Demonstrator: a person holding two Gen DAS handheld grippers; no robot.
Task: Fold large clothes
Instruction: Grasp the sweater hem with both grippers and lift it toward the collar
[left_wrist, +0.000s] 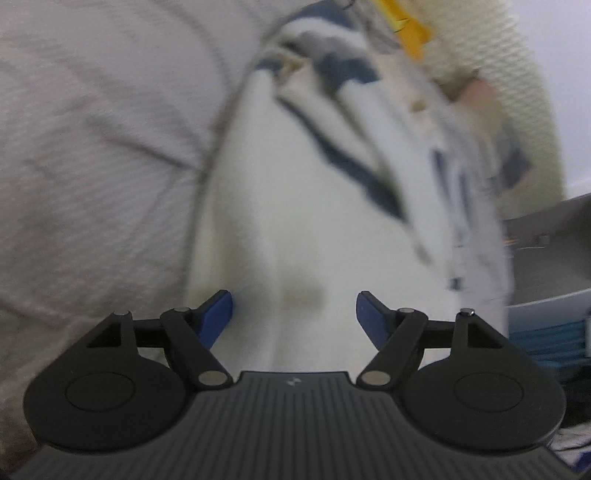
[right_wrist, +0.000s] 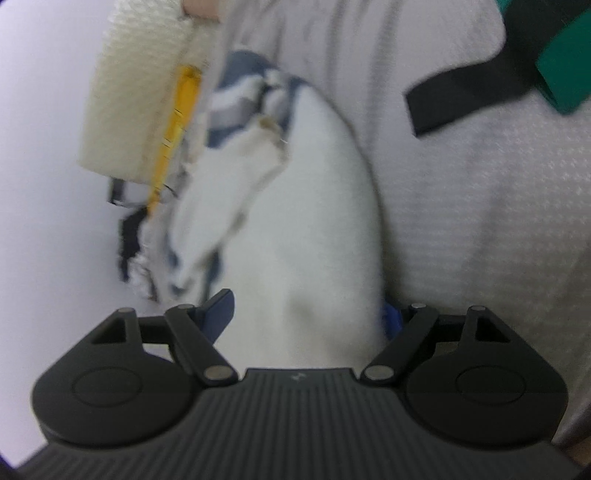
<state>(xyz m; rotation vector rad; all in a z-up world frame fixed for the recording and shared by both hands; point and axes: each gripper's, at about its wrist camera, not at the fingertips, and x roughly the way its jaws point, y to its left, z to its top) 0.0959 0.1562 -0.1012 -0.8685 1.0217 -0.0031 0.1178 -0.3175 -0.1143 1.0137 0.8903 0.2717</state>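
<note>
From the left wrist view we see our left gripper (left_wrist: 294, 314) with its blue-padded fingers (left_wrist: 218, 314) spread wide apart, nothing pinched between them. Just beyond them a white garment (left_wrist: 295, 221) with dark blue stripes runs away from us, blurred. It lies against a pale grey textured cloth (left_wrist: 92, 147) on the left. A yellow strip (left_wrist: 406, 26) shows near the top, beside cream ribbed fabric (left_wrist: 491, 48).

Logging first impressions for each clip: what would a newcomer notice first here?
A white garment with navy stripes fills the middle of both wrist views, running up from between the blue fingers of each open claw, left claw and right claw. It lies blurred on a pale grey textured cover. A yellow strip stands out at its far end.
</note>
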